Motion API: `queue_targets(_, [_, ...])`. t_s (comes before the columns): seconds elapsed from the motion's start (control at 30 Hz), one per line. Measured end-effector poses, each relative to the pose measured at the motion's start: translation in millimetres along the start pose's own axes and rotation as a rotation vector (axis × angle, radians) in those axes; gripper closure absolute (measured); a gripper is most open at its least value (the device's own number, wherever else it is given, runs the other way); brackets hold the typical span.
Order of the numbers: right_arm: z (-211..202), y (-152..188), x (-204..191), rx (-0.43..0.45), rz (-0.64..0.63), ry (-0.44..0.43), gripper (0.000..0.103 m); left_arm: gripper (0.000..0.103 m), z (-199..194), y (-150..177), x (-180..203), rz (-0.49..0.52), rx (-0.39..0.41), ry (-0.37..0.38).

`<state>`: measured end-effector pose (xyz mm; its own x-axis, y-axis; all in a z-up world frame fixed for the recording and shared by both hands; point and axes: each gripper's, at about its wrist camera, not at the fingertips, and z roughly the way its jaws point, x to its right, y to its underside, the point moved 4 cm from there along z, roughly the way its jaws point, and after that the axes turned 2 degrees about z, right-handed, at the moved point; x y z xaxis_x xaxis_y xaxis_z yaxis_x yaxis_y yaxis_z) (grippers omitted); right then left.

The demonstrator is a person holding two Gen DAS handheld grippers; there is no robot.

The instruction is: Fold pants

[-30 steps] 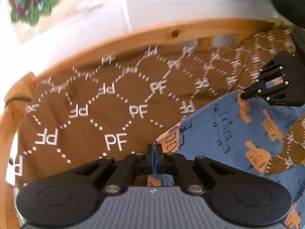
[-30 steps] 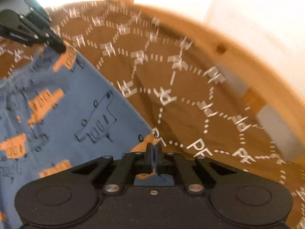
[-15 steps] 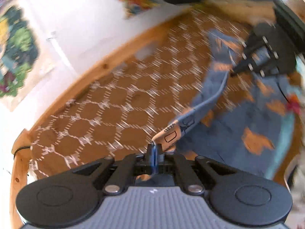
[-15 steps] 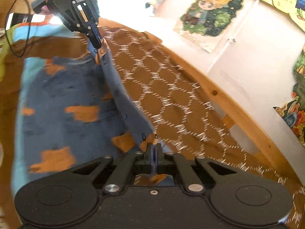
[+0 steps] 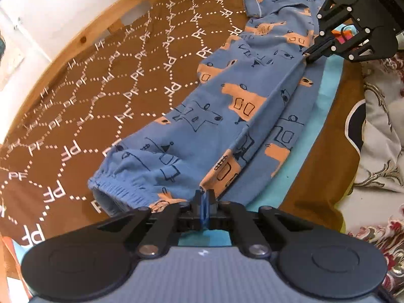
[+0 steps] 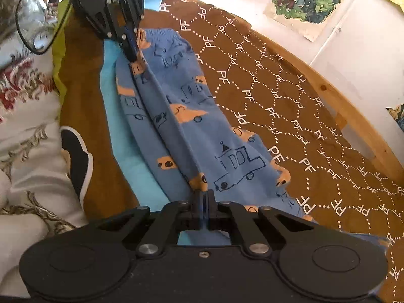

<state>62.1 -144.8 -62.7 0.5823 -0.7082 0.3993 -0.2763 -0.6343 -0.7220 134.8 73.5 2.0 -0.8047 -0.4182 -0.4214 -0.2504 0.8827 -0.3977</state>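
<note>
Blue pants (image 5: 234,116) with orange and dark truck prints lie lengthwise on a brown bedspread (image 5: 101,80), folded along their length. My left gripper (image 5: 203,197) is shut on the pants' edge at the elastic cuff end. My right gripper (image 5: 309,56) is shut on the same edge at the far end. In the right wrist view the right gripper (image 6: 202,197) pinches the pants (image 6: 202,126), and the left gripper (image 6: 131,53) grips the far end. The held edge is raised slightly between them.
A wooden bed rail (image 5: 83,35) borders the bedspread against a white wall (image 6: 353,58) with posters. A light blue sheet (image 5: 290,176) lies under the pants. A white floral duvet (image 6: 25,126) is bunched beside them, and another garment (image 5: 265,7) lies beyond.
Both grippers swung the held edge of the pants up and across toward the light blue sheet side. The pants now lie folded lengthwise, one leg over the other.
</note>
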Motion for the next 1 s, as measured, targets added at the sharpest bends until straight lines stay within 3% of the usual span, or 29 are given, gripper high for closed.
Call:
queue_targets(0.13, [-0.5,1.5,0.6,-0.012,0.022,0.011,0.102,0.103,-14.4,-12.1,2.2,0.082,0.046,-0.096])
queue_targets(0.27, [-11.6,-0.6,-1.3,0.013,0.021,0.025,0.103,0.102,-29.7,-21.4,5.7,0.179,0.044,-0.127])
queue_targets(0.33, [-12.5,0.8,-4.2,0.009,0.024,0.019,0.102,0.102,-23.1,-15.0,14.0,0.224,0.002,-0.101])
queue_targets(0.47, [-5.7,9.2,-10.5,-0.024,0.018,0.002,0.099,0.096,-7.7,0.7,29.0,0.214,-0.062,-0.036])
queue_targets(0.57, [-7.3,10.9,-10.6,-0.026,0.023,-0.012,0.095,0.093,-12.5,4.1,26.6,0.162,-0.063,-0.017])
queue_targets(0.6, [-7.8,11.1,-10.1,-0.028,0.027,-0.016,0.094,0.085,-15.4,2.7,23.7,0.129,-0.065,0.003])
queue_targets(0.67, [-9.8,11.4,-7.1,-0.032,0.027,-0.013,0.079,0.048,-21.9,-3.5,16.0,0.021,-0.068,0.068])
queue_targets(0.7, [-12.5,11.3,-3.2,-0.036,0.037,-0.013,0.071,0.023,-25.5,-5.9,12.9,-0.028,-0.063,0.098])
queue_targets(0.73, [-15.7,11.0,2.2,-0.040,0.054,-0.012,0.050,0.012,-31.8,-11.3,10.6,-0.081,-0.038,0.122])
queue_targets(0.77, [-20.5,11.7,8.7,-0.044,0.075,-0.006,0.029,0.010,-37.3,-14.7,9.7,-0.114,-0.010,0.122])
queue_targets(0.87, [-42.4,18.0,30.6,-0.039,0.144,0.047,0.006,0.001,-47.0,-43.0,11.4,-0.235,0.081,0.111])
queue_targets(1.0, [-71.7,37.6,63.0,-0.065,0.223,0.170,0.001,0.000,-34.2,-95.3,31.5,-0.348,0.217,0.147])
